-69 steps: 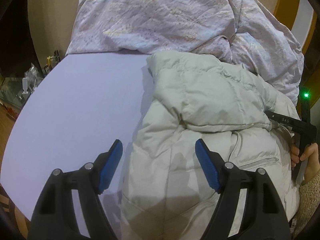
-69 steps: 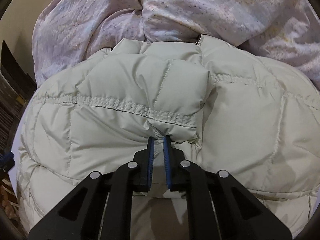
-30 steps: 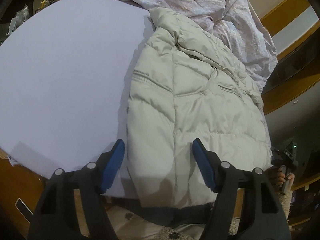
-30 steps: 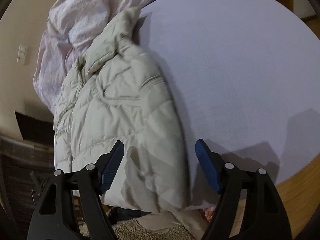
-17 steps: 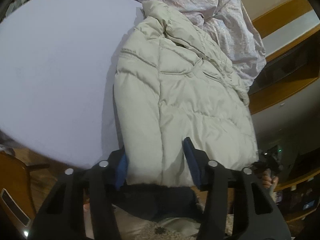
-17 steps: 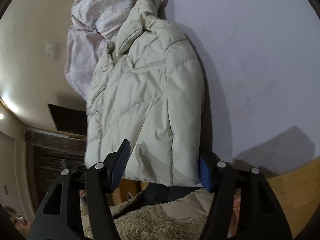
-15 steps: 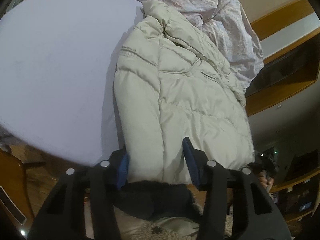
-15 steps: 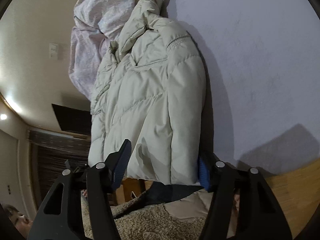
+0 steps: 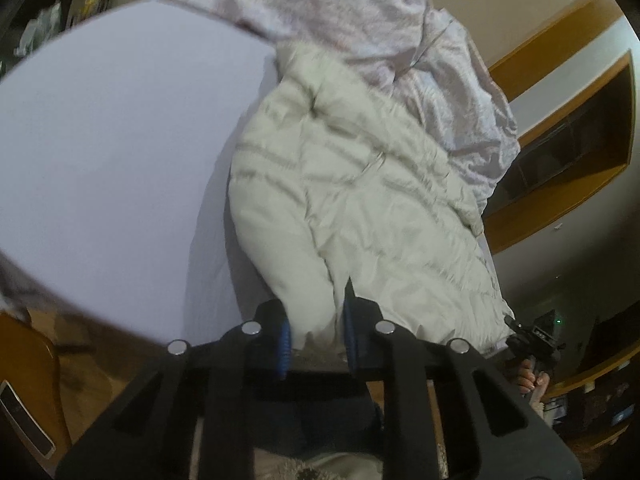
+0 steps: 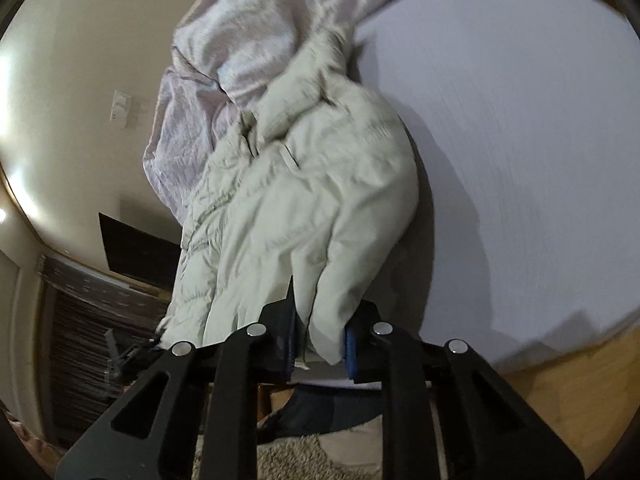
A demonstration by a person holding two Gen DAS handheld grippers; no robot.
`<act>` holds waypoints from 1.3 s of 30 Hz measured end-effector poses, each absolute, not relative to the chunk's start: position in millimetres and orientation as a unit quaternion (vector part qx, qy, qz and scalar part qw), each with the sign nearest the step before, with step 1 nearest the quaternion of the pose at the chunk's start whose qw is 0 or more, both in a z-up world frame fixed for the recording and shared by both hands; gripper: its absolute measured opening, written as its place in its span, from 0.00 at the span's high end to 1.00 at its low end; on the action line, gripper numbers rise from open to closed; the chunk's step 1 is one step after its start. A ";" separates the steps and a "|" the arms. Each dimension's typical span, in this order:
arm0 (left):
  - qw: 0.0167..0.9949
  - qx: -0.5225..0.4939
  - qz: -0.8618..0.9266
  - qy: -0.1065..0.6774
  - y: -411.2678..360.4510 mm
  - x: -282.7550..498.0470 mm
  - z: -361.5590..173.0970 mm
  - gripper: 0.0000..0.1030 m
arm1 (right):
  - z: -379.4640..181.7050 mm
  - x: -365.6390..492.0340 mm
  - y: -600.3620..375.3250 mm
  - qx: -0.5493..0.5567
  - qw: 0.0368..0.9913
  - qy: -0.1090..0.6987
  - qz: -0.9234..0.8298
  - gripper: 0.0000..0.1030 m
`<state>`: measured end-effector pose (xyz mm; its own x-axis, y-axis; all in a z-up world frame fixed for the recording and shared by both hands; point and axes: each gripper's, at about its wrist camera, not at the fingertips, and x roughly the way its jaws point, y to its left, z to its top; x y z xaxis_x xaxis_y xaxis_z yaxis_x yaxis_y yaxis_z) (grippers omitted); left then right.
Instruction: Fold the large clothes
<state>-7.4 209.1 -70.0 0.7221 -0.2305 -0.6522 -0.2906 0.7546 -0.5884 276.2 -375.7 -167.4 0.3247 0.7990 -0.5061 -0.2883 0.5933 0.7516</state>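
Two tools bite the near hem of a cream quilted down jacket (image 9: 360,200) where it hangs just over the near edge of the bed (image 9: 100,140): the left tool (image 9: 316,338) has its blue pads closing on a puffy fold at one hem corner, fabric bulging between them, and the right tool (image 10: 320,344) is closing the same way on the other corner. Judging by the puffed baffles and the way the cloth bunches, the jacket should be light, soft and springy, with a smooth shell likely to slide through a shallow pinch, so a deep hold on the stitched hem at each corner looks the sound place to grip. Beyond the tools the jacket runs away along one side of the lilac sheet, its panels crossed by stitched seams and creased, a pocket flap showing in the right wrist view. Its far end, apparently the collar, touches a crumpled pale pink patterned duvet (image 9: 360,20) heaped along the bed's far edge.
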 end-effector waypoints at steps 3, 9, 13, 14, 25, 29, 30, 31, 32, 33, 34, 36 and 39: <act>0.872 -0.338 0.020 0.353 211.0 -4.7 -52.3 0.81 | -150.3 277.3 -373.7 0.268 0.785 0.435 0.351 0.83; 0.891 -0.317 0.027 0.325 214.5 3.0 -26.4 0.82 | -119.6 284.3 -367.1 0.252 0.814 0.398 0.342 0.83; 0.902 -0.303 0.036 0.306 216.2 15.8 -8.0 0.82 | -98.5 291.7 -360.7 0.239 0.835 0.369 0.331 0.83; 0.905 -0.298 0.039 0.300 216.8 20.4 -2.3 0.82 | -94.2 293.3 -358.4 0.233 0.841 0.362 0.329 0.84; 0.933 -0.242 0.085 0.251 231.6 102.2 61.4 0.82 | -23.6 352.2 -307.6 0.186 0.896 0.288 0.283 0.84; 0.936 -0.228 0.106 0.247 241.5 147.7 72.8 0.82 | -14.4 383.9 -286.8 0.175 0.905 0.284 0.265 0.84; 0.936 -0.224 0.110 0.247 244.3 159.3 73.6 0.82 | -13.3 393.4 -280.8 0.173 0.906 0.285 0.260 0.84; 0.936 -0.222 0.113 0.248 246.4 167.7 73.6 0.82 | -12.4 403.0 -274.1 0.170 0.908 0.285 0.255 0.84; 0.936 -0.220 0.117 0.249 249.4 177.3 72.8 0.82 | -12.0 410.3 -269.1 0.167 0.910 0.285 0.251 0.84; 0.935 -0.219 0.121 0.250 252.2 186.4 71.7 0.82 | -11.9 419.6 -264.0 0.164 0.911 0.286 0.246 0.84; 0.934 -0.218 0.126 0.252 255.5 198.4 70.0 0.82 | -12.0 429.8 -258.4 0.161 0.913 0.287 0.241 0.84; 0.932 -0.217 0.135 0.257 262.1 218.2 65.8 0.82 | -12.7 447.7 -248.6 0.158 0.915 0.289 0.232 0.84; 0.928 -0.214 0.149 0.265 271.7 250.8 58.3 0.82 | -13.5 476.7 -231.9 0.151 0.920 0.291 0.214 0.84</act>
